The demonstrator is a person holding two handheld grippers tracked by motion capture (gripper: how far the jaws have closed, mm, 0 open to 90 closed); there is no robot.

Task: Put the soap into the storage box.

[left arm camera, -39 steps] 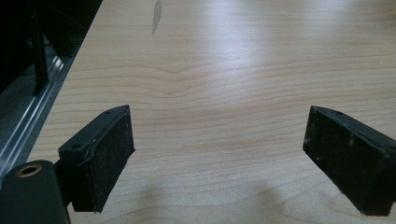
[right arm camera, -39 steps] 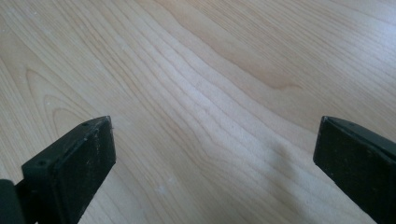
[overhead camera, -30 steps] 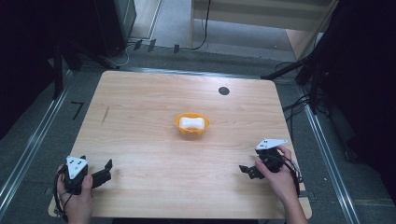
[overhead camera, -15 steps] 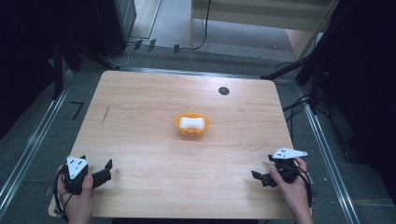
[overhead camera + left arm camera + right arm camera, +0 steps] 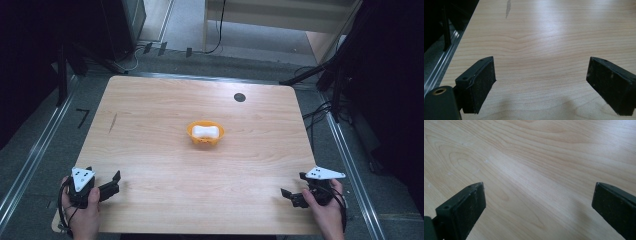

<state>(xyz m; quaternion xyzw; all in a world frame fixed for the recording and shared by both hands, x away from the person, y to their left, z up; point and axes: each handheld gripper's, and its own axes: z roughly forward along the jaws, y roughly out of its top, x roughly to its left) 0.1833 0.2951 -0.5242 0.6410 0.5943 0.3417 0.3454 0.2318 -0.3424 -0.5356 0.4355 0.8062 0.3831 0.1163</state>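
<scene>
Right gripper [image 5: 292,194] has shifted toward the near right corner of the surface [image 5: 150,130]; both grippers, including left gripper [image 5: 111,184], have jaws spread, empty. Orange bowl [image 5: 205,134] holds a white item, possibly soap.

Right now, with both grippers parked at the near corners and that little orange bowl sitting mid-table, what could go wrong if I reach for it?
The white piece lies loose in the shallow orange bowl, so a sideways bump could tip it out. The bowl looks light and might slide on the smooth table if pinched from one side. The right gripper sits by the table's near right edge, where its cable could snag.
</scene>
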